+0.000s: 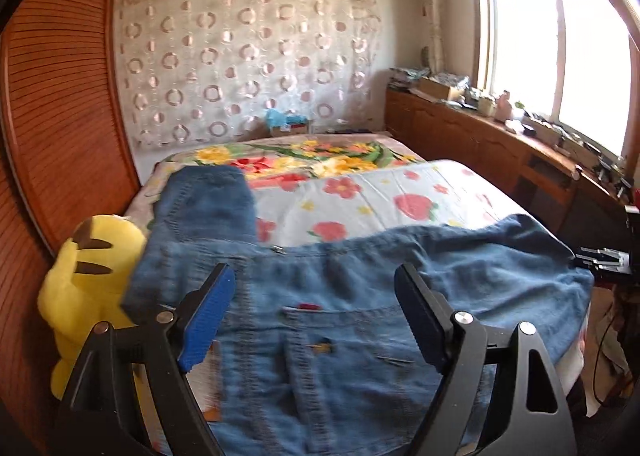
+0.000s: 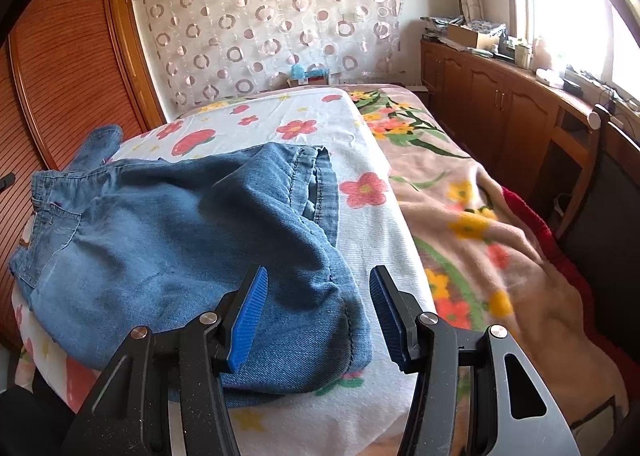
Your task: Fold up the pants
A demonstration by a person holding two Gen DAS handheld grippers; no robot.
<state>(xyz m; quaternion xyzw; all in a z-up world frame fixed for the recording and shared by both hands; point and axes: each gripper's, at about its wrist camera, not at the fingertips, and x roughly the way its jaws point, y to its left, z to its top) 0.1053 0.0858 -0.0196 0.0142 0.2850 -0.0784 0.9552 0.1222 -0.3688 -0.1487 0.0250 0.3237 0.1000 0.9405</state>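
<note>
Blue denim pants [image 1: 340,296] lie spread across the near end of the bed, one leg folded back toward the far left corner. In the left wrist view the waistband and a back pocket sit just under my left gripper [image 1: 314,272], whose jaws stand wide open with nothing pressed between them. In the right wrist view the pants [image 2: 180,223] lie bunched, leg hems turned up at the middle. My right gripper [image 2: 319,272] hovers open over the near edge of the denim, its blue pads [image 2: 248,316] clear of the cloth.
The bed has a flower-print sheet [image 1: 400,191] and a floral blanket [image 2: 480,215] along its right side. A yellow plush toy [image 1: 88,268] sits at the left edge by the wooden wardrobe [image 1: 60,95]. Cluttered wooden cabinets [image 1: 480,143] run under the window.
</note>
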